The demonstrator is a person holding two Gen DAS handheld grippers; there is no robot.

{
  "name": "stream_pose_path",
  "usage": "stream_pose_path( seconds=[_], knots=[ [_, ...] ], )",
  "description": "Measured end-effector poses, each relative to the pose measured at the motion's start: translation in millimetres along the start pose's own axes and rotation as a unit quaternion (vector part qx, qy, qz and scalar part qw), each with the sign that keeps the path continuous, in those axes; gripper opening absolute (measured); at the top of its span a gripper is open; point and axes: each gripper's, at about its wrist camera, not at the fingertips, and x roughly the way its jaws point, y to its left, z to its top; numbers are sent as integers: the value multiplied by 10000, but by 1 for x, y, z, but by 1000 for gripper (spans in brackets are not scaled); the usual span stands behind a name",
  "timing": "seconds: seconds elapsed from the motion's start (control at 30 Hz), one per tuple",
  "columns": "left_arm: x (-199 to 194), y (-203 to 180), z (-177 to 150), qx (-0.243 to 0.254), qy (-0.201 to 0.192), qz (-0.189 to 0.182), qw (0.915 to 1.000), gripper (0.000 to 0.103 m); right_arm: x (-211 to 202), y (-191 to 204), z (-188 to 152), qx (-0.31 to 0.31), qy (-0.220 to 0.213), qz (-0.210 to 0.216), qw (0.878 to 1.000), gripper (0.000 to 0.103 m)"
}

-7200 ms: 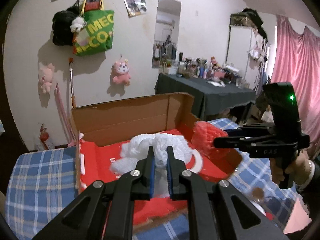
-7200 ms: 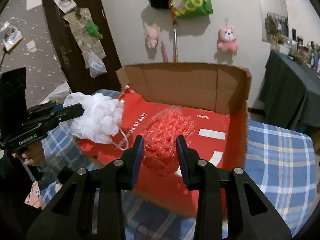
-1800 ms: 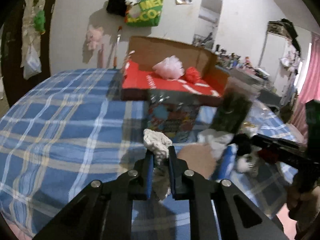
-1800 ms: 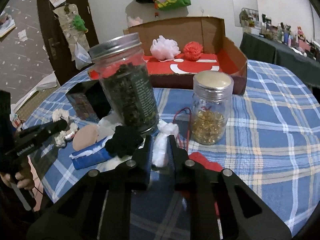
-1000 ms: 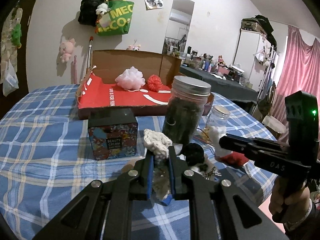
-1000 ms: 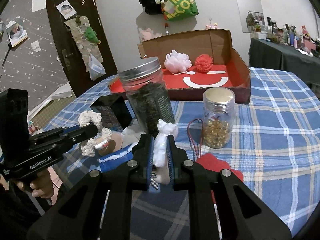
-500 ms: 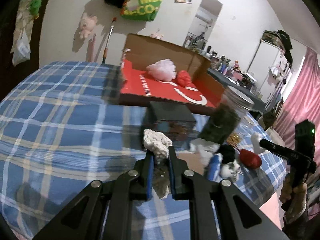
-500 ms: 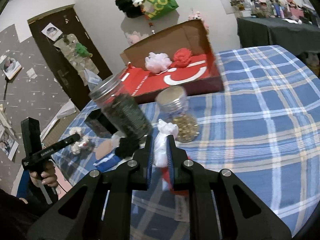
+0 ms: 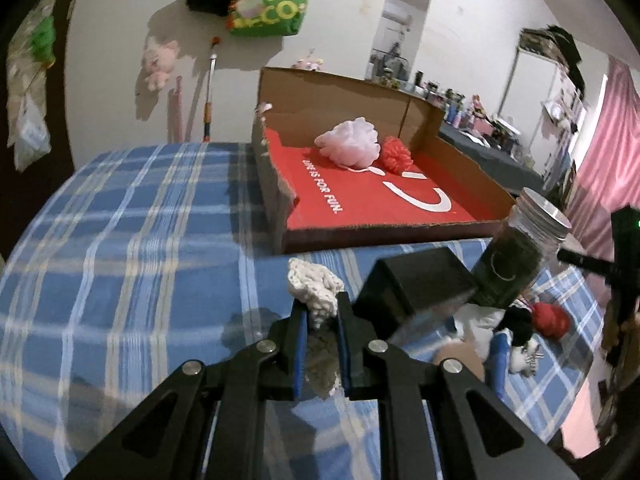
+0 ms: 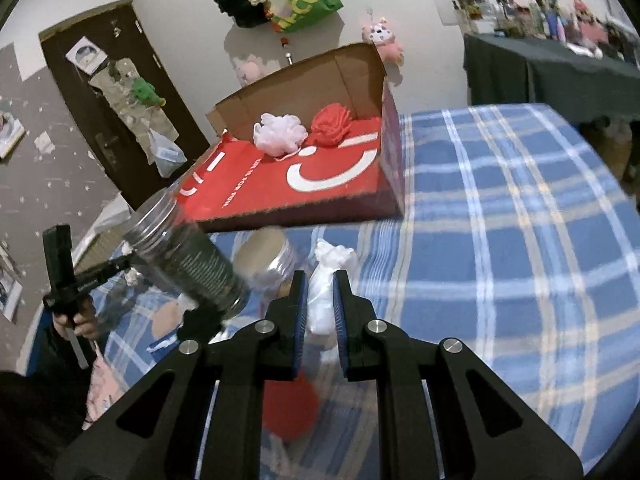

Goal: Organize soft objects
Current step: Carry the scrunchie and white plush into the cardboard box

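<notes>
My left gripper (image 9: 320,312) is shut on a cream crocheted piece (image 9: 314,288), held above the blue plaid cloth (image 9: 132,248). My right gripper (image 10: 320,292) is shut on a soft white piece (image 10: 330,268). Ahead of both lies the open cardboard box with a red floor (image 9: 372,204) (image 10: 320,184). A pale pink mesh pouf (image 9: 352,142) (image 10: 280,130) and a red pouf (image 9: 396,154) (image 10: 332,124) rest at its back wall. The other gripper shows at each view's edge: the right gripper (image 9: 584,260), the left gripper (image 10: 108,270).
A black box (image 9: 416,284), a tall jar of dark leaves (image 9: 516,256) (image 10: 188,256) and a small gold-lidded jar (image 10: 272,260) stand in front of the cardboard box. Loose soft items, red (image 9: 552,318) (image 10: 290,412) and black (image 9: 516,326), lie near the table's front edge.
Both grippers have swung sideways over the table with their pieces still clamped; the box now sits nearer the middle of each view. The grips look unchanged.
</notes>
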Motion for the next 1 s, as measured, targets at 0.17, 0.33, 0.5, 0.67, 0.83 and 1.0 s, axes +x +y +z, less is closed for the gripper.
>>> stream_pose_path(
  seconds=[0.17,0.33,0.5,0.67,0.83,1.0],
  knots=[
    [13,2,14,377,48,-24,9993,14,10,-4,18,-295,38,14,9996,13],
    [22,0,25,660,86,-163,9976,14,22,-5,31,-612,133,83,9980,12],
    [25,-3,36,865,83,-335,9957,14,33,-1,41,-846,201,209,9960,13],
    [27,-7,46,1027,55,-448,9937,14,40,4,50,-939,218,362,9947,13],
    [27,-11,55,1111,16,-636,9918,14,48,8,60,-1019,253,533,9930,13],
    [26,-18,69,1038,-87,-822,9912,14,55,14,70,-1040,233,702,9918,13]
  ],
)
